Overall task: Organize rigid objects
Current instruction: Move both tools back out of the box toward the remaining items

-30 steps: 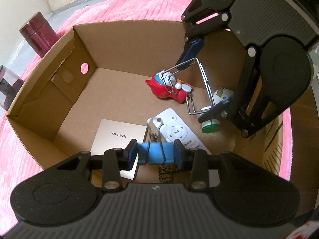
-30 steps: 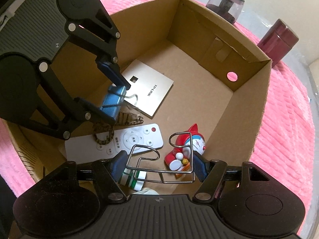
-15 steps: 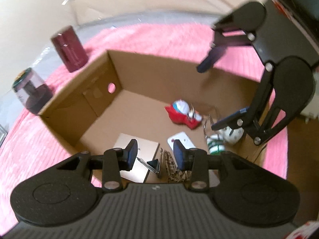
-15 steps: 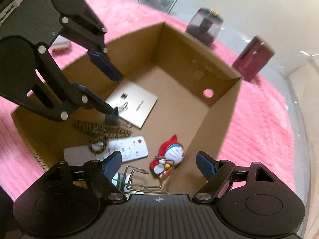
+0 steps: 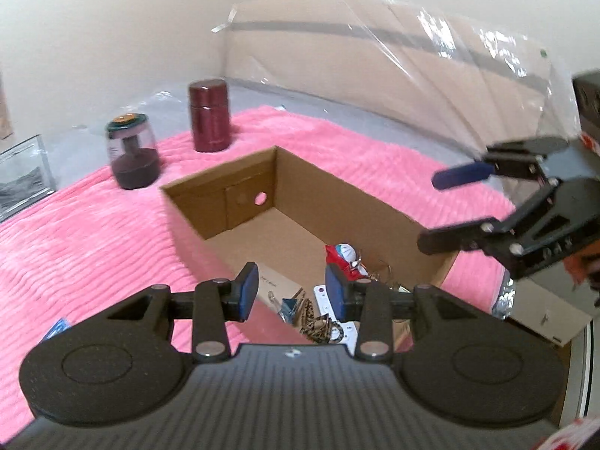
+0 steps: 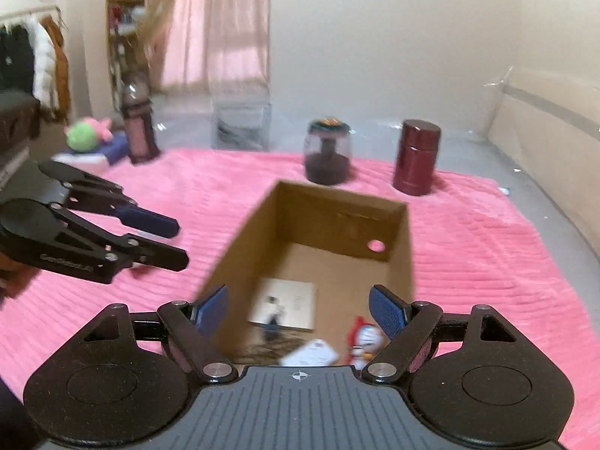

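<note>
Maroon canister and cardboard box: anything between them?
Nothing: only bare pink blanket between the maroon canister and the cardboard box, clearest in the right wrist view.

Setting: a lived-in home, most likely a bedroom. Soft pink ribbed blanket (image 6: 468,247) covers the work surface. Sheer pink curtains (image 6: 210,26) hang over a bright window in the far wall. Coats on a clothes rail (image 6: 33,60) at far left, a bookshelf (image 6: 125,3) beside them. Green and pink plush toy (image 6: 86,135) lies at the blanket's far edge. Walls plain cream
</note>
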